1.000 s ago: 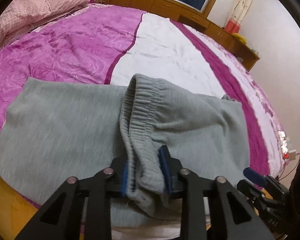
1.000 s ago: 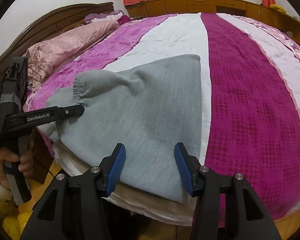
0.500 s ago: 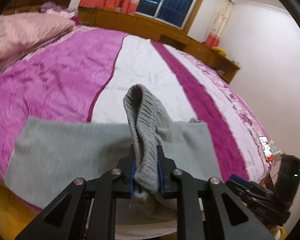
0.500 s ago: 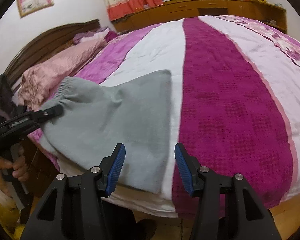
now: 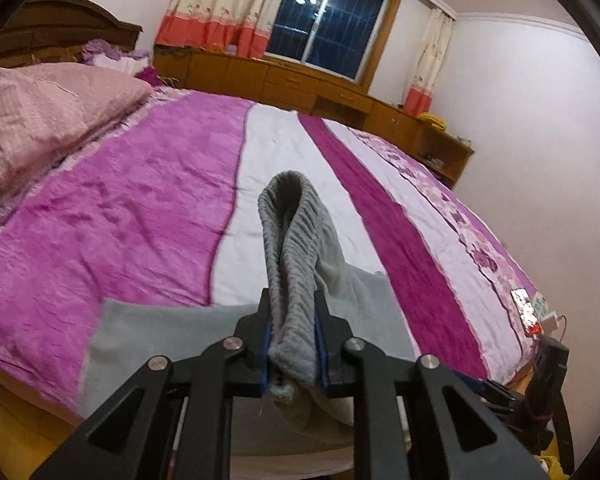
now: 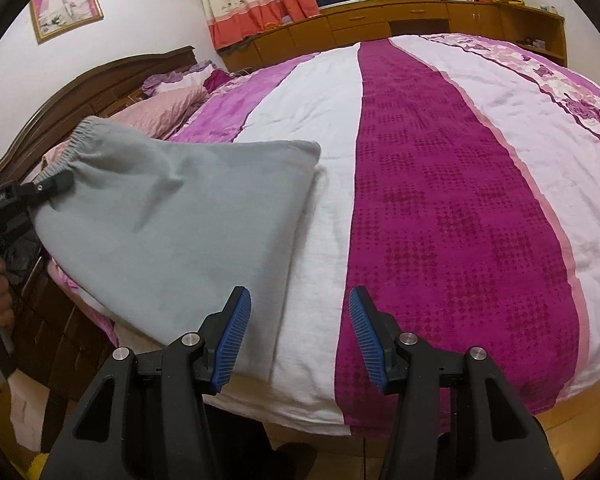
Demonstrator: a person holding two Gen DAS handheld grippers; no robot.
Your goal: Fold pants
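The grey pants (image 6: 172, 232) lie at the bed's (image 6: 460, 200) near edge, waistband (image 5: 292, 248) lifted clear. Your left gripper (image 5: 293, 344) is clamped on that waistband, raised and pointing across the bed. Your right gripper (image 6: 298, 336) hangs wide apart, gripping nothing, level over the near edge beside the pants.

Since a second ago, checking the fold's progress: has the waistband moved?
Yes. The waistband, clamped in the left gripper, has lifted off the bed, now level with the headboard.
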